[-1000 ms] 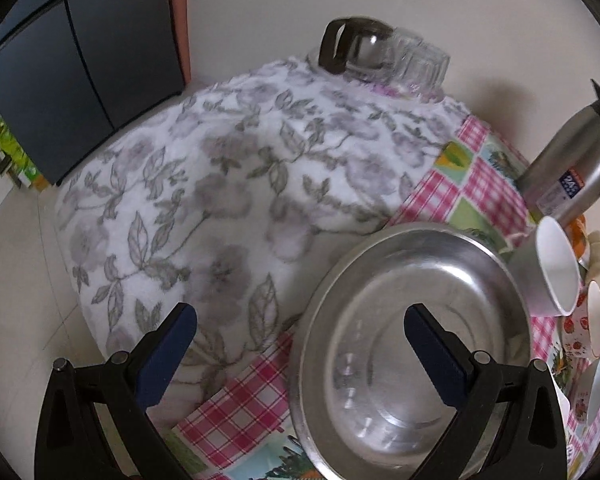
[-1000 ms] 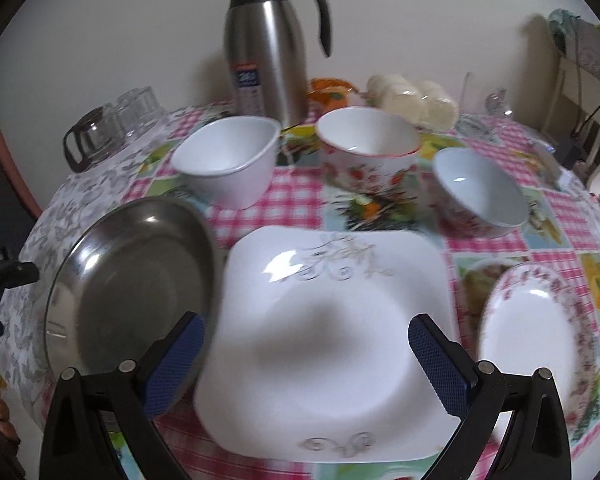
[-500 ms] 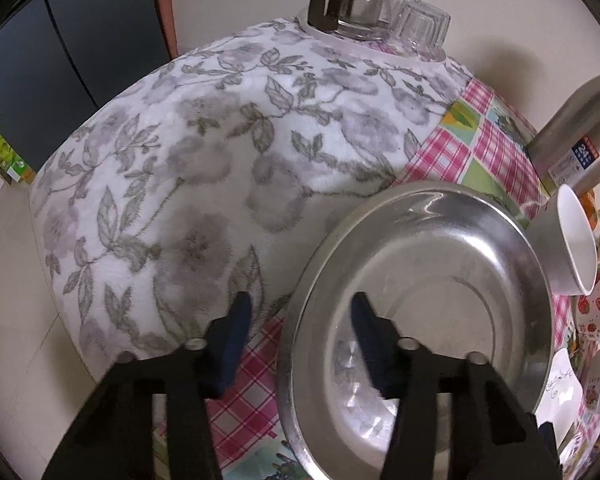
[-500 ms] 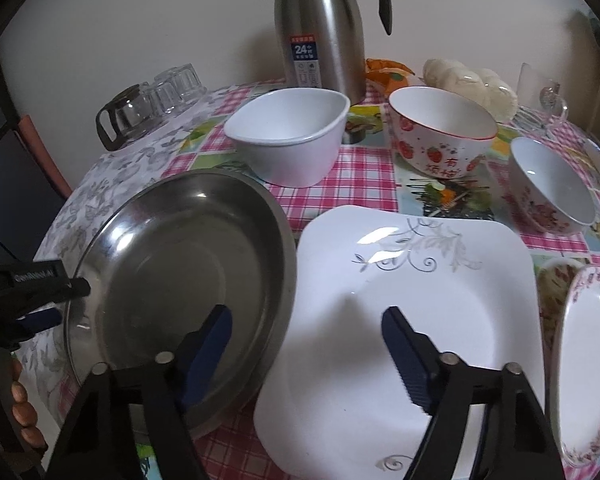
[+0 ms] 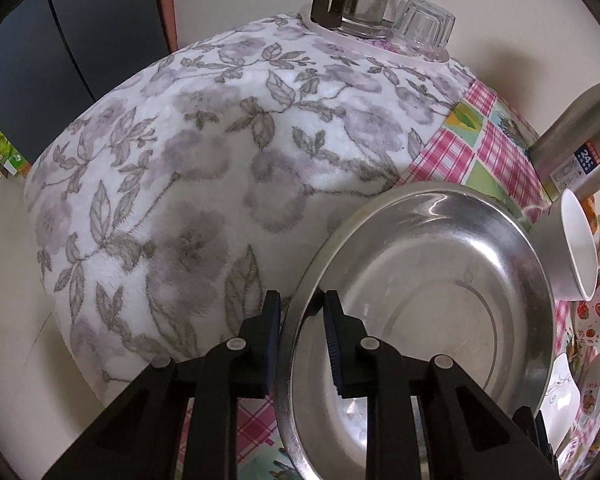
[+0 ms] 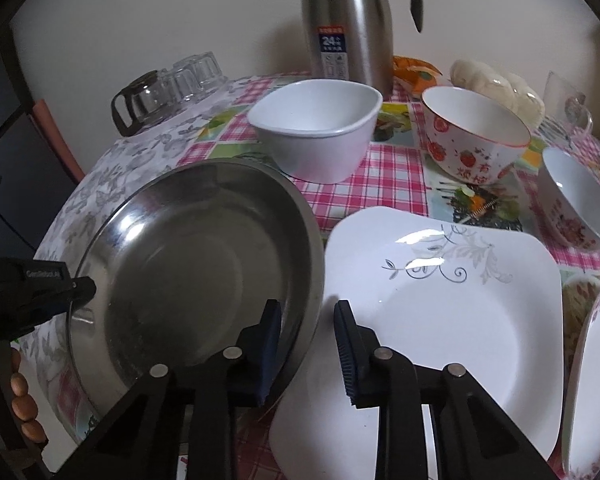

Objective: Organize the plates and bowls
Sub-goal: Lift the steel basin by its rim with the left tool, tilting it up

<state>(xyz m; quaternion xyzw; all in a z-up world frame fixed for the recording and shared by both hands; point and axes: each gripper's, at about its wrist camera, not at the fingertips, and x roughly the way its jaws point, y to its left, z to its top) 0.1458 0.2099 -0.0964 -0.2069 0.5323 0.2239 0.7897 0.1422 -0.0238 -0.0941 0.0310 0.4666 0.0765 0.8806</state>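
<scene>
The round stainless-steel plate [image 6: 188, 264] lay at the left end of the table, partly on the white cloth with grey flowers [image 5: 188, 168] and partly on the pink checked tablecloth [image 6: 384, 176], with its right rim just beside the square white plate with a grey scroll pattern [image 6: 452, 308]. We straddled the steel plate's left rim with the left gripper [image 5: 300, 308], one blue pad outside the rim and the other inside the dish; the jaws were closing, and we could see a narrow gap on each side of the rim, so the pads were not yet pressing on it. We straddled the opposite rim with the right gripper [image 6: 306, 314], one pad over the steel dish and the other over the edge of the square white plate; those jaws were also closing, and a clear gap remained between the pads and the rim. In the right wrist view we saw the left gripper at the far left edge of the steel plate, with fingers of a hand [image 6: 16, 396] below it. Behind the two plates stood a plain white bowl [image 6: 316, 136], a strawberry-patterned bowl [image 6: 476, 136] and a flower-patterned bowl [image 6: 580, 204], apart from one another. A tall steel vacuum jug [image 6: 348, 20] stood behind the white bowl, and a glass pot with upturned glasses [image 5: 380, 12] rested at the far edge of the flowered cloth.
</scene>
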